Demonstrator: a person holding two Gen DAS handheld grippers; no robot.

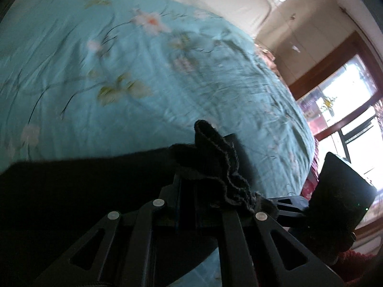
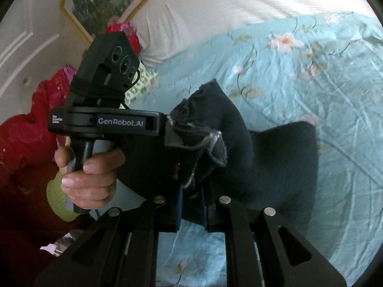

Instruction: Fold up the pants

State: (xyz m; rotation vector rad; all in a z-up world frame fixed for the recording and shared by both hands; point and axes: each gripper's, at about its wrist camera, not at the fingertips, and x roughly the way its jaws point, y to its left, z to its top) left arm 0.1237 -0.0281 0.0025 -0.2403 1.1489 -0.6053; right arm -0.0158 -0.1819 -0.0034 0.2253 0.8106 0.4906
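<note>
Both tongs, left (image 1: 205, 167) and right (image 2: 191, 186), clamp the pants (image 2: 239, 129) hem, lifting it off the bed (image 2: 311, 76) for folding.

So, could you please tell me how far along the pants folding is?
Done: both tools grip the dark pants by a hemmed edge, left tool, right tool. In hand: the cloth hangs above the blue floral bedspread. Left: laying it down and folding; no finished fold shows.

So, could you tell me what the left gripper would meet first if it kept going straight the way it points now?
Probably the teal floral bedspread. The left gripper is shut on the dark pants and angled downward; beyond the bunched cloth only the bed shows, though depth is hard to judge.
</note>
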